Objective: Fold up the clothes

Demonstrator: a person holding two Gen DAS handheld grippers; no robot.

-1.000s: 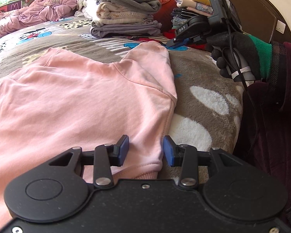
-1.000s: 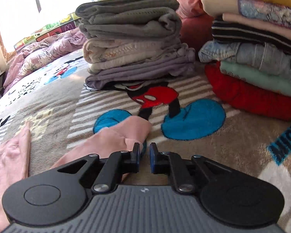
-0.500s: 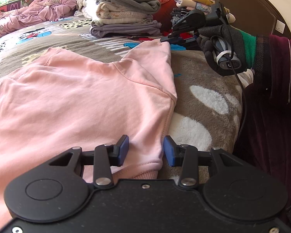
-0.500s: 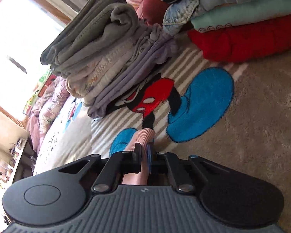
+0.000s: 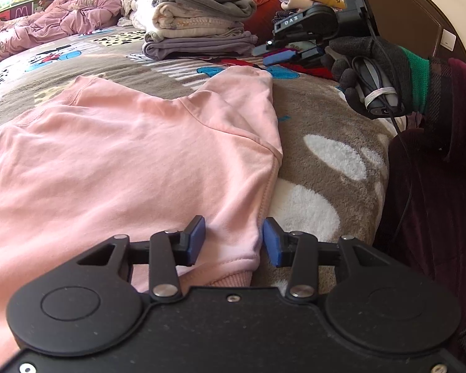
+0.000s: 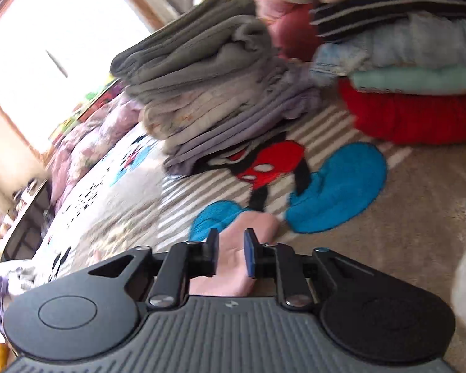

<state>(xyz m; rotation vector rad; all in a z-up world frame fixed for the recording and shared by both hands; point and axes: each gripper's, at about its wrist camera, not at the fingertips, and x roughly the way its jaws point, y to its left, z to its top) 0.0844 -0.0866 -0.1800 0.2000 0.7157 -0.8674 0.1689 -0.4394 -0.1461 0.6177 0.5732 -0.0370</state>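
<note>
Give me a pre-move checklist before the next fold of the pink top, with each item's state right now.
1. Left gripper open around the hem corner of the pink top: ok, fingers straddle the edge, not closed.
2. Right gripper open, cuff of the sleeve between its fingers: ok.
3. Sleeve gripped firmly: not ok, the jaws stand apart.
4. Top's body lying flat on the blanket: ok, only slight wrinkles.
5. Folded stack away from the top: ok, a gap shows.
6. Far side of the top smooth: cannot tell, out of view.
</note>
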